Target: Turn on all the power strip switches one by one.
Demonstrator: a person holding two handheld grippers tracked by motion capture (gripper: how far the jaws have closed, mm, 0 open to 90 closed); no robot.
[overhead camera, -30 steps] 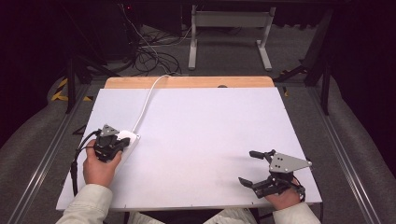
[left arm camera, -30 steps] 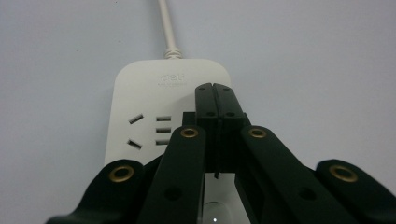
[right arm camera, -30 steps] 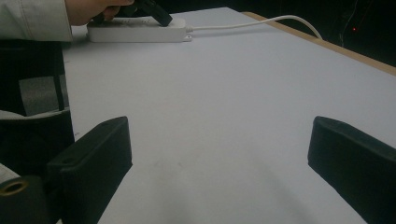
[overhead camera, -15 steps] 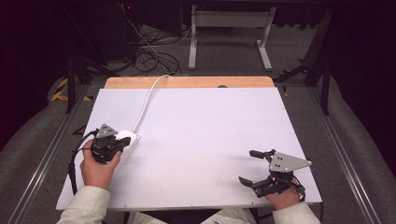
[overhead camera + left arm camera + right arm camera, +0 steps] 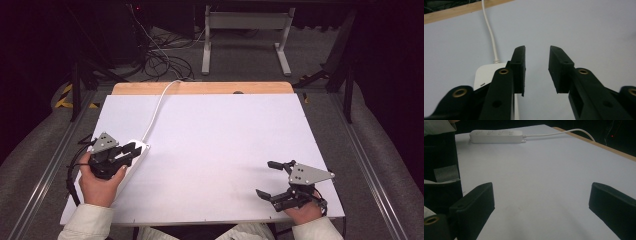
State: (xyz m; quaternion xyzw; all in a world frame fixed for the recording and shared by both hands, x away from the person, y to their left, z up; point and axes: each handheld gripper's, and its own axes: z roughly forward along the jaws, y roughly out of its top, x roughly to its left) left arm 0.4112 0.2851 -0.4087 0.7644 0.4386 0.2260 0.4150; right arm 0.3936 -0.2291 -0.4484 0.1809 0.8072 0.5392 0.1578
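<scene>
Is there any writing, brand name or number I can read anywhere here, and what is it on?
None can be read.
The white power strip carries no legible print; the small marks on its top are too blurred to tell.
The grey plate on the right gripper shows dark dots, no letters.
The white table top is blank.

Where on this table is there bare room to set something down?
Most of the white table is bare: the whole middle between the power strip and the right hand-held gripper, plus the far right. Crowded only at near left, around the strip, its cord and the left hand-held gripper.
</scene>
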